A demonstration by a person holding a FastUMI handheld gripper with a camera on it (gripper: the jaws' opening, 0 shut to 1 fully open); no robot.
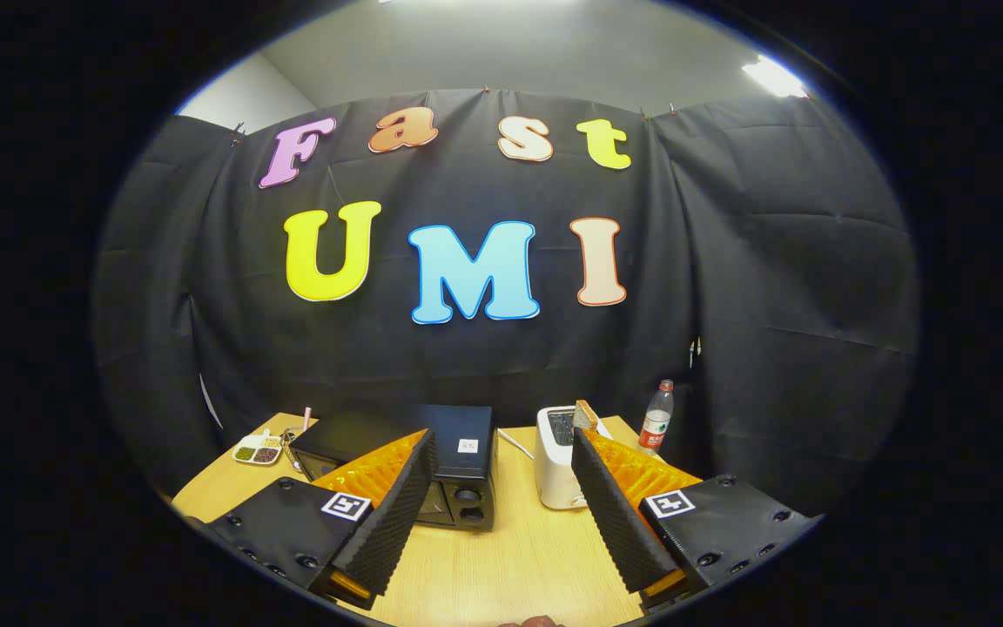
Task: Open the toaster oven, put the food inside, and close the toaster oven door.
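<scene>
A black toaster oven [458,475] stands on the wooden table [510,557], just beyond my left finger, which hides part of its front. Its door looks shut; two knobs show on its right side. My gripper [501,453] is open, held above the table's near part, with nothing between its fingers. A slice of bread [586,414] sticks up from the white toaster [556,466], just ahead of my right finger.
A plastic water bottle [656,416] with a red cap stands at the back right, behind the white toaster. A small white dish [258,451] with divided snacks sits at the back left corner. Black cloth walls close the booth behind the table.
</scene>
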